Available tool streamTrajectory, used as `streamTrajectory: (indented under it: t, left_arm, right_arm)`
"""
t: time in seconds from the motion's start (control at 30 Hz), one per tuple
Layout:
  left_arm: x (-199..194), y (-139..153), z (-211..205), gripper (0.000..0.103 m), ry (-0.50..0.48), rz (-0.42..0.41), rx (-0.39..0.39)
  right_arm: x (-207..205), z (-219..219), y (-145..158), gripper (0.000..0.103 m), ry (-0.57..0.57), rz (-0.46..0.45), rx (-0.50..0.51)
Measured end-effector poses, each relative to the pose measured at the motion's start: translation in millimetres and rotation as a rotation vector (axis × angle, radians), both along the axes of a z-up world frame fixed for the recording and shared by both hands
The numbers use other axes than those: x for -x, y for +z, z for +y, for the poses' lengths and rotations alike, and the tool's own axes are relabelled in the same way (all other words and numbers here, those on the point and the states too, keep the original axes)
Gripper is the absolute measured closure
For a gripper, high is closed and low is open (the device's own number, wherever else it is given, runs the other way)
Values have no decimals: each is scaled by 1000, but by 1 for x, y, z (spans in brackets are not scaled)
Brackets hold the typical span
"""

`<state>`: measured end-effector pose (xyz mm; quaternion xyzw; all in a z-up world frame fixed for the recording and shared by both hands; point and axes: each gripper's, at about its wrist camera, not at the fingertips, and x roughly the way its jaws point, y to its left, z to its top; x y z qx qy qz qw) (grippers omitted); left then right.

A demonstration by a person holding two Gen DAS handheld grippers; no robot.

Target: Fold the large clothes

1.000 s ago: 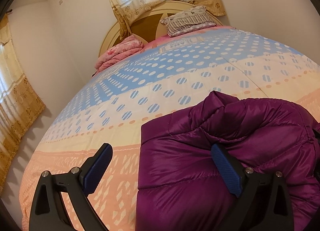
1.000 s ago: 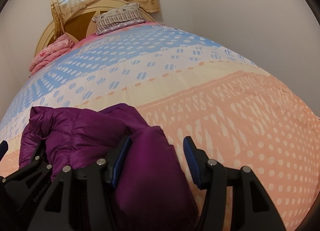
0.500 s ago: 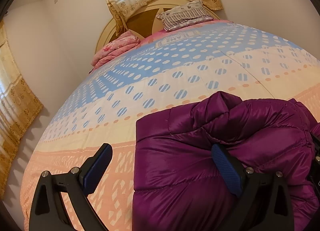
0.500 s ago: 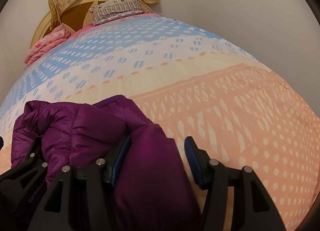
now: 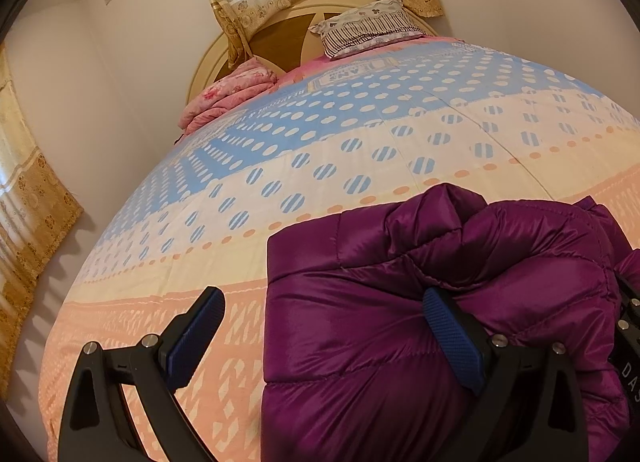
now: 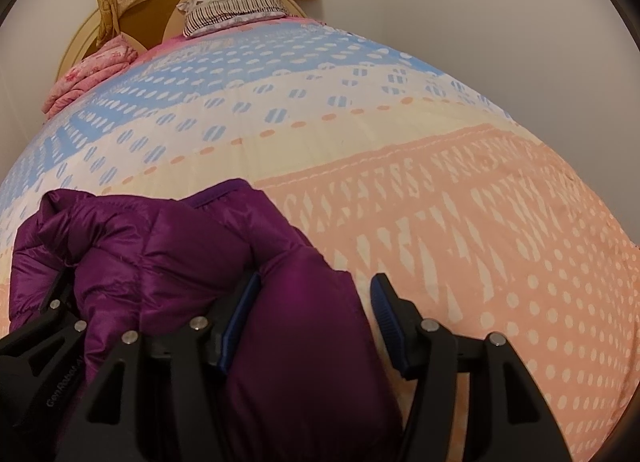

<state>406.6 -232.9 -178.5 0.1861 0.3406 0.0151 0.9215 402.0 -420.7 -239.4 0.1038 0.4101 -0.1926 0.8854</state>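
A shiny purple puffer jacket (image 5: 384,326) lies bunched and folded on the bed; it also shows in the right wrist view (image 6: 168,246). My left gripper (image 5: 320,338) is open, its jaws wide apart across the jacket's left edge, the right finger pressed into the fabric. My right gripper (image 6: 316,318) is open, its jaws spanning a padded fold at the jacket's right end. The two grippers sit side by side; part of each shows at the edge of the other's view.
The bed cover (image 5: 360,150) has blue, cream and peach bands with dots. A striped pillow (image 5: 368,28) and a pink folded quilt (image 5: 228,96) lie by the round headboard (image 5: 280,42). Curtains hang behind and at left. A wall runs along the bed's right side (image 6: 520,42).
Both grippers have shifted slightly with the jacket; the view has tilted a little. The jaws stay as wide as before.
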Motion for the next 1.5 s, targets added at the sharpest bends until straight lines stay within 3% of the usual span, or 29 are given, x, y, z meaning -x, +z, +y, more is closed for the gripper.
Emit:
streamTrajectory:
  t: [1.2,1.33,1.43,1.5]
  left_arm:
    - [0,-2,1,3,-6,11,1]
    - [13,14,16,3,-82,59,49]
    - [42,35,48,3,-98,16,109]
    - [60,40,72,3,-89,0,151]
  right_arm:
    - [-5,-2,-4,40,5,19,5]
    - [-1,-8,1,39,32,10,-52]
    - [19,-13,16,34,61,-34,-124]
    - [39,-9,29,29,93,-85,-121]
